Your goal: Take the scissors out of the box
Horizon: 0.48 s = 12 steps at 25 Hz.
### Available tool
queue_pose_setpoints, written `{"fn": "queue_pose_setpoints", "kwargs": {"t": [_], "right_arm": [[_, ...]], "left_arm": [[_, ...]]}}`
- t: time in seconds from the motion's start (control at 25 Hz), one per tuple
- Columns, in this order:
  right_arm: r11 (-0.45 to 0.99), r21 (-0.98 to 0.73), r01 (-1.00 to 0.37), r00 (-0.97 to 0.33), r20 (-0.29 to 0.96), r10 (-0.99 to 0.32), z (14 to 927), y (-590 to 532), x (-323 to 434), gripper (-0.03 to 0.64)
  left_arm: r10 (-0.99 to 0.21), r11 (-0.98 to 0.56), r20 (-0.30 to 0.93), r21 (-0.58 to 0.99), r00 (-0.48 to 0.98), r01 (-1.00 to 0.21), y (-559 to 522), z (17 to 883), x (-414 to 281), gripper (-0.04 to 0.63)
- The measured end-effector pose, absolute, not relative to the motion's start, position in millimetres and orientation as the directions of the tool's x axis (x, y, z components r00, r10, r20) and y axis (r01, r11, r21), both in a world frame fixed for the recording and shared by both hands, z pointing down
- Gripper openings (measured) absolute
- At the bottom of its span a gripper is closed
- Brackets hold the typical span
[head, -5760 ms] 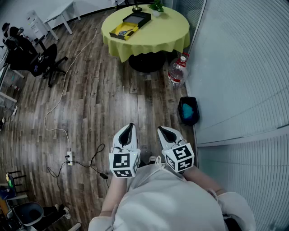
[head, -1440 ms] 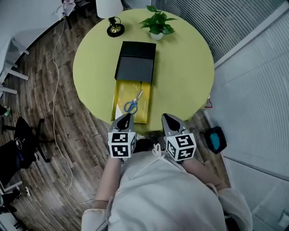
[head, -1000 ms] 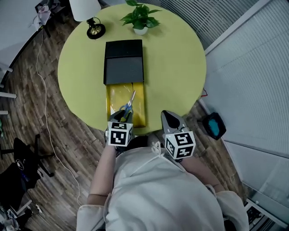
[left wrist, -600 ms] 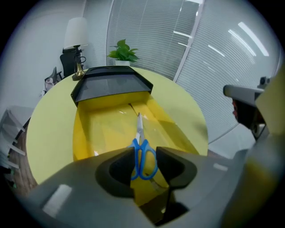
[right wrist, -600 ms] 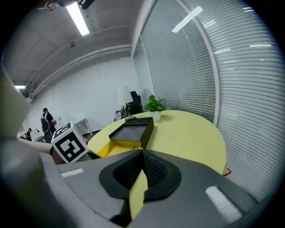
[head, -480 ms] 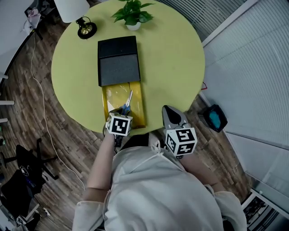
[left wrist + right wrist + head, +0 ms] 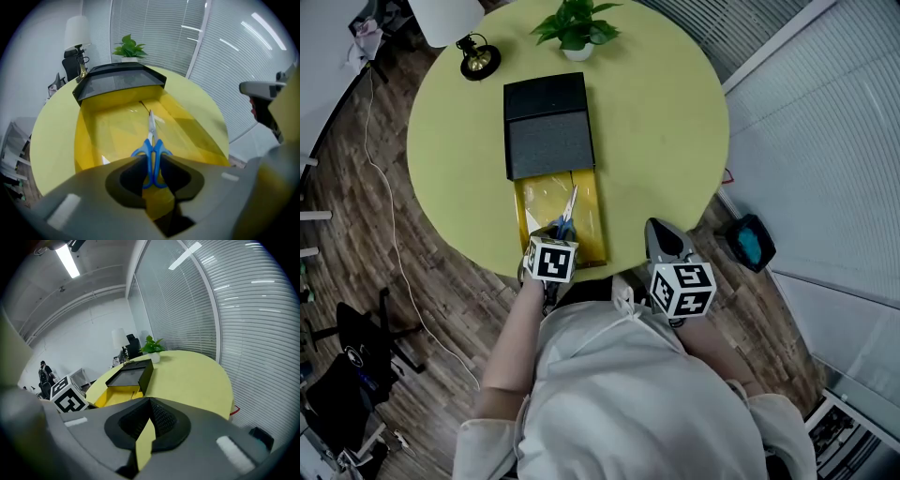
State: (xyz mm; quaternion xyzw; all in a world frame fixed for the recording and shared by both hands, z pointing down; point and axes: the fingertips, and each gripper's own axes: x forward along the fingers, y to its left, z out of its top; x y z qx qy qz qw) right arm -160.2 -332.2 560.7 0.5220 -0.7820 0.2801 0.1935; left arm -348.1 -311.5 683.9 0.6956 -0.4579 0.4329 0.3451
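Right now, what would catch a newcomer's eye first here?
The blue scissors lie in the open yellow box at the round yellow table's near edge. The left gripper has just been closing its jaws on their handles. The black lid lies at the box's far end.

Potted plant (image 7: 572, 23) and lamp (image 7: 475, 58) stand on yellow table (image 7: 675, 112).
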Motion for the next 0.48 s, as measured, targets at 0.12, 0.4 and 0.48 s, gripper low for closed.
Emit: {"fn": "queue_pose_setpoints", "kwargs": {"t": [0.12,0.4,0.48], "right_arm": [[0.306,-0.237,-0.922,-0.387,0.593,-0.707,559,-331,-163,0.0],[0.326,-0.238,-0.915,-0.403,0.576,-0.711,551,-328,-170,0.0],[0.329,-0.239,-0.914,-0.406,0.575,-0.71,551,-326,-169,0.0]], "left_arm": [[-0.327,-0.343,0.923,0.083,0.202,-0.936,-311,684,-348,0.095],[-0.323,-0.347,0.917,0.115,0.233,-0.931,-308,677,-349,0.094],[-0.345,-0.334,0.908,0.119,0.238,-0.935,-307,671,-350,0.094]]}}
